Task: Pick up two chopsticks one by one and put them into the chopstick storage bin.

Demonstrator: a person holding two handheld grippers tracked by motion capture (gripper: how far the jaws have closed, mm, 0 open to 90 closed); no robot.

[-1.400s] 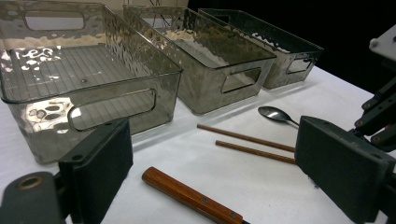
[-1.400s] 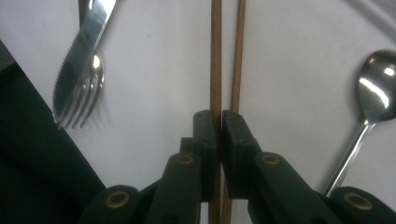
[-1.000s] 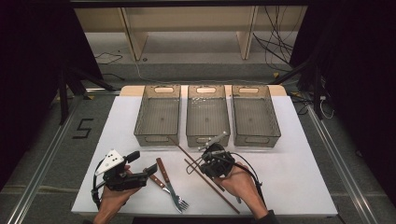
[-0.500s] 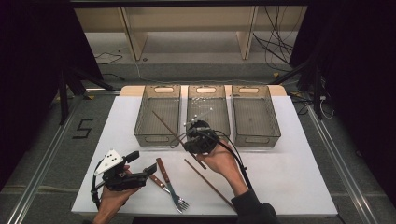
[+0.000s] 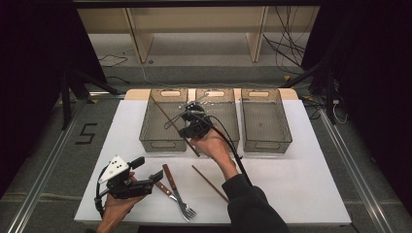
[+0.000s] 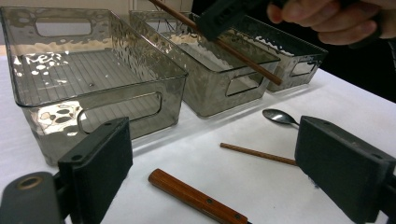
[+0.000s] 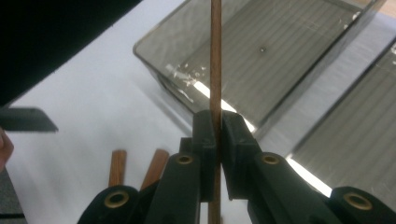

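Note:
My right gripper is shut on a brown chopstick, held in the air over the gap between the left bin and the middle bin. The right gripper view has the pads pinching the stick, whose far end reaches over the left bin. A second chopstick lies on the white table. My left gripper rests at the front left, open and holding nothing. In its own view the held chopstick crosses above the bins.
A fork and a wooden-handled knife lie beside the left gripper. A spoon lies near the loose chopstick. A third clear bin stands at the right. All three bins look empty.
My right gripper has carried the chopstick away from the front of the table, up and leftward to the bins. The left gripper has stayed where it was.

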